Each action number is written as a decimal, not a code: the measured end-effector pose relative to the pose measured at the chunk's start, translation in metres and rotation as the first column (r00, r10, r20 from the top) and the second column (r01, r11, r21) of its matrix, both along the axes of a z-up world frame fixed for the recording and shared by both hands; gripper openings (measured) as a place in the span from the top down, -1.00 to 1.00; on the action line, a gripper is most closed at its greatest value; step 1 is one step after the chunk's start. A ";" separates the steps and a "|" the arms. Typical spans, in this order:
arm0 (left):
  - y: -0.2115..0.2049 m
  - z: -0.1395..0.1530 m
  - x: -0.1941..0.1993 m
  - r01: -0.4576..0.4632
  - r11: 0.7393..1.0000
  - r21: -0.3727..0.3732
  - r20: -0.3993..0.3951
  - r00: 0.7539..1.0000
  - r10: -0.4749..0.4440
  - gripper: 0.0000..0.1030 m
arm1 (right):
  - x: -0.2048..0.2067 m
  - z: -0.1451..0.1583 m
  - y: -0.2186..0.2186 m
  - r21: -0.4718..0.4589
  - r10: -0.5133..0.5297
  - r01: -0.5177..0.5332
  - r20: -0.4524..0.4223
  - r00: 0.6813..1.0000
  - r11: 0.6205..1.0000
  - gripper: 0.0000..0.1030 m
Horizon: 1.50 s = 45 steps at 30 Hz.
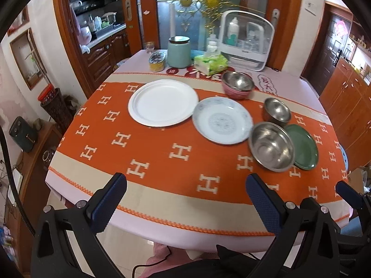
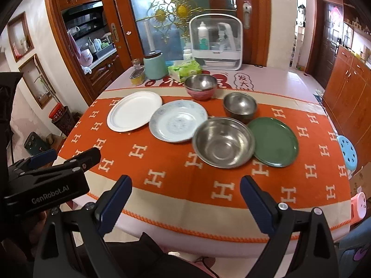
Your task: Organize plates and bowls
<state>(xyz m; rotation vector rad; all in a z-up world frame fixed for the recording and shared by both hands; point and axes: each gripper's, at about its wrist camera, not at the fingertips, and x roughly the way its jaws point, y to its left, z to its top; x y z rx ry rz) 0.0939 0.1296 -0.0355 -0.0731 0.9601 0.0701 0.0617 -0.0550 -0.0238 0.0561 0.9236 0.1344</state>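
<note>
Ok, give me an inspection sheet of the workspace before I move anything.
Surface: table with orange patterned cloth, near edge bare.
Job's things: white plate, blue-patterned plate, green plate, large steel bowl overlapping the green plate's rim, small steel bowl, steel bowl nested in pink bowl.
Clutter: teal canister, tissue pack, tin, white bottle rack at far edge.
Grippers: left hand-held gripper open, empty; right hand-held gripper open, empty.
Cables: black lead below table edge.
Surroundings: blue stool, wooden cabinets.
</note>
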 end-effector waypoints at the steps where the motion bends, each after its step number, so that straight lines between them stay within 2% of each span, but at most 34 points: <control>1: 0.009 -0.001 0.005 -0.002 1.000 -0.002 -0.004 1.000 0.002 -0.98 | 0.004 0.000 0.007 0.001 0.001 -0.001 0.000 1.000 1.000 -0.85; 14: 0.117 0.003 0.055 -0.067 0.997 0.027 0.007 0.998 0.067 -0.98 | 0.065 -0.005 0.100 0.082 0.027 -0.029 0.025 0.999 0.996 -0.84; 21: 0.170 -0.009 0.089 -0.022 0.999 0.036 -0.046 0.999 0.023 -0.98 | 0.095 -0.021 0.133 0.163 -0.028 0.030 -0.012 1.000 0.986 -0.84; 26: 0.196 -0.026 0.124 0.031 0.999 0.036 -0.106 0.994 -0.027 -0.98 | 0.120 -0.034 0.154 0.177 -0.064 0.069 -0.031 0.997 0.982 -0.84; 34: 0.229 -0.048 0.207 0.057 0.998 -0.021 -0.185 0.981 -0.060 -0.98 | 0.171 -0.059 0.159 0.217 -0.123 0.154 -0.151 0.981 0.964 -0.84; 38: 0.236 -0.056 0.242 0.078 0.997 -0.022 -0.194 0.978 -0.081 -0.98 | 0.204 -0.071 0.147 0.280 -0.179 0.234 -0.208 0.962 0.931 -0.84; 42: 0.240 -0.067 0.278 0.102 0.995 0.011 -0.196 0.976 -0.098 -0.98 | 0.233 -0.079 0.138 0.290 -0.230 0.288 -0.216 0.949 0.913 -0.84; 45: 0.242 -0.079 0.298 0.115 0.993 -0.003 -0.206 0.972 -0.113 -0.98 | 0.255 -0.084 0.133 0.284 -0.255 0.313 -0.223 0.941 0.906 -0.84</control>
